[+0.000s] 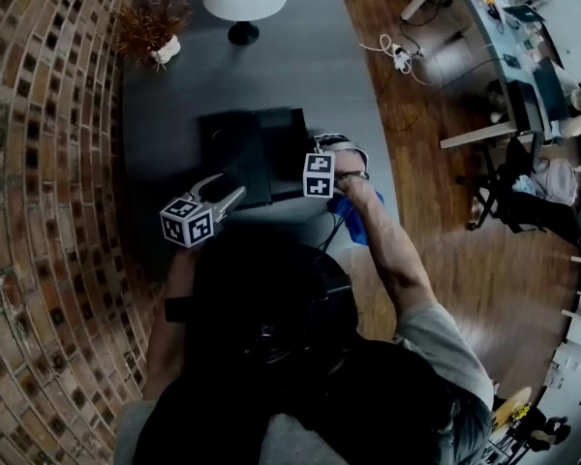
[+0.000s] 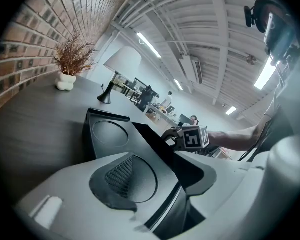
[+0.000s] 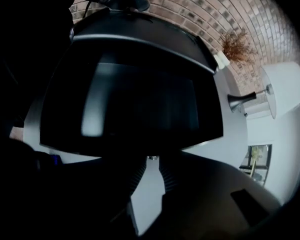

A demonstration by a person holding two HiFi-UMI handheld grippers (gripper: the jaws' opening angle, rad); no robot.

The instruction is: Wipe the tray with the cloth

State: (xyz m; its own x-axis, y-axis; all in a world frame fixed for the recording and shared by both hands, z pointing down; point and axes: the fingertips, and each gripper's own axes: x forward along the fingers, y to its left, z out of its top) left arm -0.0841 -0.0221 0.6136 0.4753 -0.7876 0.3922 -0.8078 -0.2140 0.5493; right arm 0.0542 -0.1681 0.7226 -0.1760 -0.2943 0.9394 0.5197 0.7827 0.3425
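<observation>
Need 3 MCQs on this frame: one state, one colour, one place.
1. The left gripper has its fingers: A) apart B) pressed together C) out of view
2. The tray is: A) white B) black C) blue
3. The cloth lies: A) on the tray B) between the left gripper's fingers C) off the tray, by the right hand

Answers: 1 A, a wide gap shows between them. 2 B, it reads black in every view. 3 C, the blue cloth sits beside the hand and the tray is bare.
</observation>
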